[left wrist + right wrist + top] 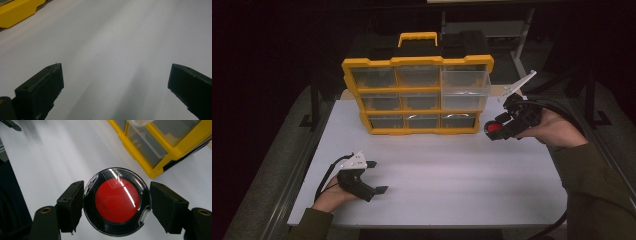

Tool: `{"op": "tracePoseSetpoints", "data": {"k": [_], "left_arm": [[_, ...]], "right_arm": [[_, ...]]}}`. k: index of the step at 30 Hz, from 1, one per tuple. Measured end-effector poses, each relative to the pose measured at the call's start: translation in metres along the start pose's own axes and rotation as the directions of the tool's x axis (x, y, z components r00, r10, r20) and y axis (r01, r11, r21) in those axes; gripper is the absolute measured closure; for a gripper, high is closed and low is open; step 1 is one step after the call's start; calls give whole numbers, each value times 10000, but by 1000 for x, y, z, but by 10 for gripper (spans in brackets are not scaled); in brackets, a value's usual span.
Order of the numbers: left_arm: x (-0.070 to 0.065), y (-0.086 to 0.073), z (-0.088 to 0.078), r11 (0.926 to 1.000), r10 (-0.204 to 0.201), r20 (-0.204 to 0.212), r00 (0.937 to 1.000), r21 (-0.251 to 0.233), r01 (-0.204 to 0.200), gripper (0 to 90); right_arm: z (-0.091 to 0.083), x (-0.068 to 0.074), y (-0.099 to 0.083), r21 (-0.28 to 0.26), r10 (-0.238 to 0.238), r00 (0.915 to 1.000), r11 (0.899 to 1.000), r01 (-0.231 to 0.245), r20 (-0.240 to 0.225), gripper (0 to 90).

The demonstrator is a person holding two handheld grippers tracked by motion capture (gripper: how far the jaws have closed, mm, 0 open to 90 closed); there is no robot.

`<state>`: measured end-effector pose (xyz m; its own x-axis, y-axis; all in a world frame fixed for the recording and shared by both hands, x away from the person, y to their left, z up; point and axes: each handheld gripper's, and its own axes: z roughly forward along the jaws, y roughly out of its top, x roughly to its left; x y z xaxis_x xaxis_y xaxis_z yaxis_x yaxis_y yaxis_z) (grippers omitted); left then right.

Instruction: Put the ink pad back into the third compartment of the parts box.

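Observation:
A round black case with a red centre and a clear lid (117,201) is clamped between the two black jaws of my right gripper (116,203). In the high view that right gripper (493,128) hangs above the table, just right of the bottom right corner of the yellow drawer organiser (417,95), with the red disc (494,127) at its tip. The organiser's top right clear drawer (464,89) is pulled out. My left gripper (377,176) rests low at the table's front left, jaws wide apart with nothing between them; its pads (47,82) frame bare white table.
The white table top (437,170) stretches in front of the organiser. A yellow edge of the organiser (17,12) shows at the left gripper view's top left. Dark floor and metal frame legs (314,100) surround the table.

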<state>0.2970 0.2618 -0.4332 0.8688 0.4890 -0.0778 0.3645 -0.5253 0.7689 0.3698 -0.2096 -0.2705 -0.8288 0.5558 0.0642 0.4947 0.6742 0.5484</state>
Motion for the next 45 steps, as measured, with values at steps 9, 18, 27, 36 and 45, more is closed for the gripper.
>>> {"op": "tracePoseSetpoints", "data": {"k": [9,18,27,36,45], "left_arm": [[0,0,0,10000,10,0,10000,22,-10,0],[0,0,0,10000,7,6,10000,1,-7,0],[0,0,0,10000,22,11,10000,24,-22,0],[0,0,0,10000,12,9,10000,0,-12,0],[-1,0,1,10000,68,37,10000,11,-68,0]], "right_arm": [[-28,-5,14,-118,78,9999,9999,-77,93,288],[-55,-10,26,-181,131,9996,9998,-126,259,288],[-77,-13,38,-325,75,9990,9995,-60,442,288],[-97,-14,54,-484,113,9981,9988,-84,609,288],[-106,-13,76,-578,81,9975,9983,-40,700,288]]}}
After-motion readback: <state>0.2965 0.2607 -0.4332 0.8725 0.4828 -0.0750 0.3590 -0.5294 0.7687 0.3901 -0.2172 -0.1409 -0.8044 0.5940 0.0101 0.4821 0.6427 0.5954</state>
